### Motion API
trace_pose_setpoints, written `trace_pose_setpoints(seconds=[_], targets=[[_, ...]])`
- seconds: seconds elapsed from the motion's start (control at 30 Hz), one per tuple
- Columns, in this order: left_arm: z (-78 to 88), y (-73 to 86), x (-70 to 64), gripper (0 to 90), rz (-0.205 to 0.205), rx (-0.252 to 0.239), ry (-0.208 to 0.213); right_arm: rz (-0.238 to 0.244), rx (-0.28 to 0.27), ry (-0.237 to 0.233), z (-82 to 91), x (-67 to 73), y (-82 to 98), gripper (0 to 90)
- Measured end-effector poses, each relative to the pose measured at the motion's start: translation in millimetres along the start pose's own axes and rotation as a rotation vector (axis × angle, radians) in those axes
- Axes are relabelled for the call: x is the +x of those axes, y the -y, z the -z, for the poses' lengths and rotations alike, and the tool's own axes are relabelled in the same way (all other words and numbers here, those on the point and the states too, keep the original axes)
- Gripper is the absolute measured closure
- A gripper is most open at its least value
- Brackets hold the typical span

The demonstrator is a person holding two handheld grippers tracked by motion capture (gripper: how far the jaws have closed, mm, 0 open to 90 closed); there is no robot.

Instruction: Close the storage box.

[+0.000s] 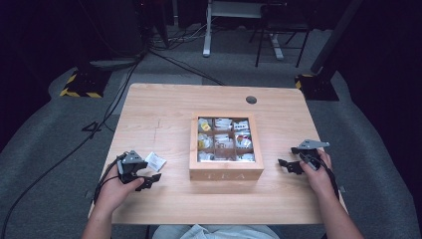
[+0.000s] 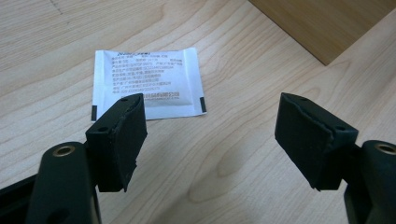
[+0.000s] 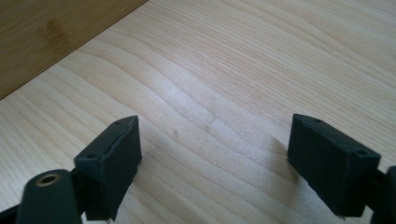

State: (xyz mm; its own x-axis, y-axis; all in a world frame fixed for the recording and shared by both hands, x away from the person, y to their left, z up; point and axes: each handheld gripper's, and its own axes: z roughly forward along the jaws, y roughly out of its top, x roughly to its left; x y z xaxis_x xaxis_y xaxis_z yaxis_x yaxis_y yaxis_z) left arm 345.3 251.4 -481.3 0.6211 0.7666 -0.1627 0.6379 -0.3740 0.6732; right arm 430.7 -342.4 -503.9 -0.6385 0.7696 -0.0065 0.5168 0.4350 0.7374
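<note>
A wooden tea box [image 1: 226,173] with several compartments of tea bags stands in the middle of the table. A white tea sachet [image 1: 155,161] lies flat on the wood to its left; in the left gripper view the sachet [image 2: 149,79] lies printed side up just beyond the jaws. My left gripper [image 1: 148,180] is open, low over the table, with nothing between its fingers [image 2: 122,135]. My right gripper [image 1: 287,165] is open too, close above bare wood to the right of the box, its fingers [image 3: 329,161] empty.
The wooden table [image 1: 164,107] has a round cable hole [image 1: 251,99] at the back. The box's side wall [image 3: 56,32] is at the upper left of the right gripper view. Cables and stand bases sit on the grey floor behind the table.
</note>
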Motion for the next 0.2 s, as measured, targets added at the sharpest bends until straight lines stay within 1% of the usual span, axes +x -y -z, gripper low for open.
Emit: trace_pose_setpoints(seconds=[0.03,0.1,0.17,0.2], targets=[[-0.5,0.6,1.0,25.6,0.002,-0.002,-0.002,0.001,0.001,-0.003,-0.2,0.2,-0.1,15.8],[-1.1,1.2,2.1,25.6,0.006,0.011,0.001,-0.002,0.004,0.003,-0.5,2.2,-0.3,14.6],[-1.3,1.1,2.9,25.5,0.010,0.010,-0.011,-0.006,0.005,0.007,-1.3,2.8,-0.9,14.4],[-0.9,0.6,3.6,25.5,0.012,0.010,-0.009,-0.008,0.005,0.010,-1.5,2.9,-1.0,14.4]])
